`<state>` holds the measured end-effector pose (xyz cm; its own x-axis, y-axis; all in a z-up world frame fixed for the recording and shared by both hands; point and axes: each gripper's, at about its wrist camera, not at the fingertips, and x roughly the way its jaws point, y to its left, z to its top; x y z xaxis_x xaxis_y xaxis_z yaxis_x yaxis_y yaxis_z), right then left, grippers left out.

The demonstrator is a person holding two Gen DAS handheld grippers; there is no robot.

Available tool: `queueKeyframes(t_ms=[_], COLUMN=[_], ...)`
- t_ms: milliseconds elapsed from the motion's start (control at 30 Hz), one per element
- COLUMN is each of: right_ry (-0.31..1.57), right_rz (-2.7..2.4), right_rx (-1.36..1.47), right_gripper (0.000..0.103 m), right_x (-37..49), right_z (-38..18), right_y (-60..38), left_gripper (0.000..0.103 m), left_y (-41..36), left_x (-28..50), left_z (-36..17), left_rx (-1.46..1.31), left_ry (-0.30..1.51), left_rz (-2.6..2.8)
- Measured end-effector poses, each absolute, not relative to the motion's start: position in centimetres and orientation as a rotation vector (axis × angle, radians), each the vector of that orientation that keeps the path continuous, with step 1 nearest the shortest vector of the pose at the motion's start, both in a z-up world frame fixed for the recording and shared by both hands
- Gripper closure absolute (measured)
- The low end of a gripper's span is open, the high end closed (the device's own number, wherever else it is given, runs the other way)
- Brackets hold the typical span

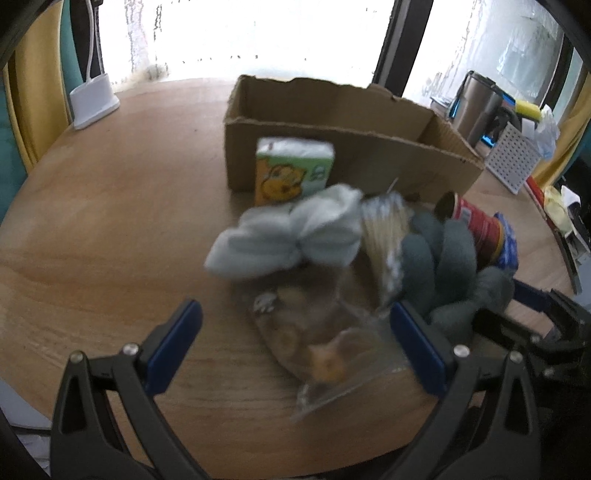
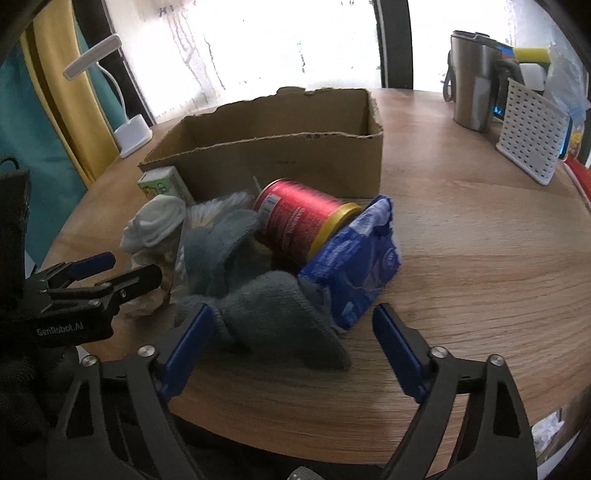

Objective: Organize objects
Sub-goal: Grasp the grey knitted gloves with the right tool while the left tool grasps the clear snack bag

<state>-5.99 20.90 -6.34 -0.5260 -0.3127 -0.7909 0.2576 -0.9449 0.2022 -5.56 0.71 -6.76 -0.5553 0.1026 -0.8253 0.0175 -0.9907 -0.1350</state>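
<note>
Approach step: we hold the left gripper [image 1: 295,343] wide open and empty over a clear bag [image 1: 325,347], the right gripper [image 2: 291,347] equally open astride a grey glove [image 2: 273,314]. Cardboard box [image 2: 288,162] at twelve o'clock; next, we judge, closing and lifting.

Round wooden table [image 2: 480,240], warm grain, fills foreground. Behind it, bright overexposed window [image 1: 266,33] with dark vertical frame bar [image 2: 393,44]; glass streaked. Yellow curtain [image 2: 55,96] and teal fabric [image 2: 18,155] at left edge. White desk lamp [image 2: 129,129] at table's far left rim. Steel mug [image 2: 474,81] and white perforated basket [image 2: 532,136] at far right.
</note>
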Motion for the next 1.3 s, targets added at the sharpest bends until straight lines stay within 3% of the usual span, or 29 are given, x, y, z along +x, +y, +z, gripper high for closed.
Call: queueKeyframes(t_ms=[100,167,367,600,700,800,1033,1300], right_ry=[-0.093,-0.107,-0.147,-0.144,-0.140,-0.133,-0.083,-0.048], right_rz=[-2.469,-2.451,-2.415,-2.384,-2.374,-2.354,-2.339,-2.360], right_rx=[1.309,1.316,1.332,1.339,1.336,1.318,1.265,1.189], right_gripper=[0.015,0.023,0.031,0.033,0.035,0.043,0.056,0.063], right_x=[-5.9,-5.9,-5.8,-6.0,-6.1,-6.0,-4.8,-3.8], right_z=[-6.5,-6.6,-6.8,-7.3,-7.3,-7.3,-6.9,-5.5], right_y=[20.5,20.2,20.0,19.7,19.5,19.0,18.2,17.6], left_gripper=[0.000,0.000,0.000,0.001,0.016,0.034,0.048,0.050], left_y=[0.2,-0.1,-0.3,0.5,0.6,0.7,0.6,1.2], left_x=[-5.0,-4.6,-4.5,-4.9,-4.8,-4.6,-3.9,-2.9], left_z=[-7.2,-7.3,-7.3,-8.3,-8.4,-8.2,-7.7,-6.1], left_rx=[-1.477,-1.486,-1.473,-1.474,-1.458,-1.430,-1.394,-1.322], left_ry=[-0.186,-0.183,-0.175,-0.153,-0.154,-0.149,-0.195,-0.205], left_rz=[2.721,2.727,2.743,2.715,2.700,2.689,2.663,2.674])
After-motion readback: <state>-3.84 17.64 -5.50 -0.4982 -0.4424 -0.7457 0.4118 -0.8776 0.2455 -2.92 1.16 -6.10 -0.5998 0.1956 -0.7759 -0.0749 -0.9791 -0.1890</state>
